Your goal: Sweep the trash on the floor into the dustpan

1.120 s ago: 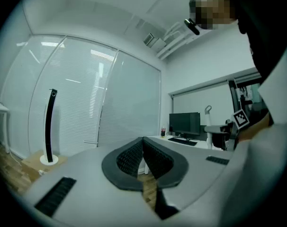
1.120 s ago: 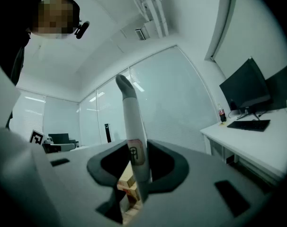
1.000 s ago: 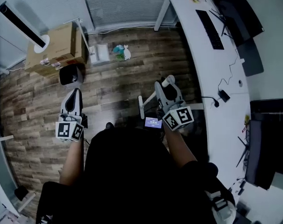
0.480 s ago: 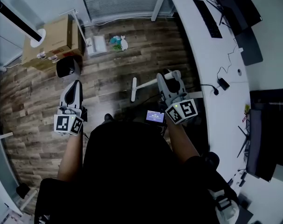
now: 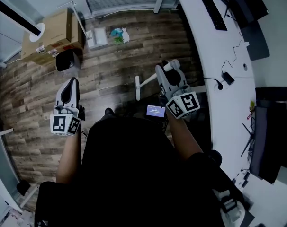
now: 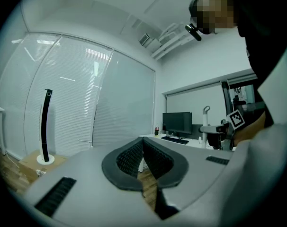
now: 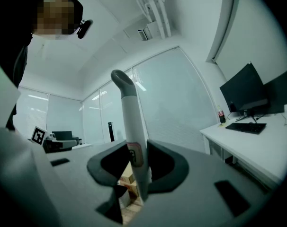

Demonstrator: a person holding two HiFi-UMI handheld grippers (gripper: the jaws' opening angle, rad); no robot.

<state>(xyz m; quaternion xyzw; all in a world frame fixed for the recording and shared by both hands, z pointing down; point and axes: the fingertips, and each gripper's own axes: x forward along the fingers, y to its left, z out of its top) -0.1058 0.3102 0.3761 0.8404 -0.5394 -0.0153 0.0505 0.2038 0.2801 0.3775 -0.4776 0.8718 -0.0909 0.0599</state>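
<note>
A small heap of green and white trash (image 5: 118,34) lies on the wood floor by the window. Just left of it stands a white dustpan (image 5: 97,38) with its long handle rising up-left. My right gripper (image 5: 165,74) is shut on the white broom handle (image 5: 153,79); the broom's head (image 5: 137,88) hangs above the floor well short of the trash. In the right gripper view the handle (image 7: 130,122) stands upright between the pads of the right gripper (image 7: 136,160). My left gripper (image 5: 71,85) is shut and holds nothing; in its own view the left gripper (image 6: 143,148) has its pads closed together.
A cardboard box (image 5: 51,37) and a black bin (image 5: 67,60) sit left of the dustpan. A black tower stand (image 5: 18,17) leans at the far left. A long white desk (image 5: 219,70) with a keyboard (image 5: 210,9) and cables runs along the right.
The left gripper has drifted a little forward over the floor and the head view has shifted with the person. The right gripper still grips the broom handle; both jaws are unchanged.
</note>
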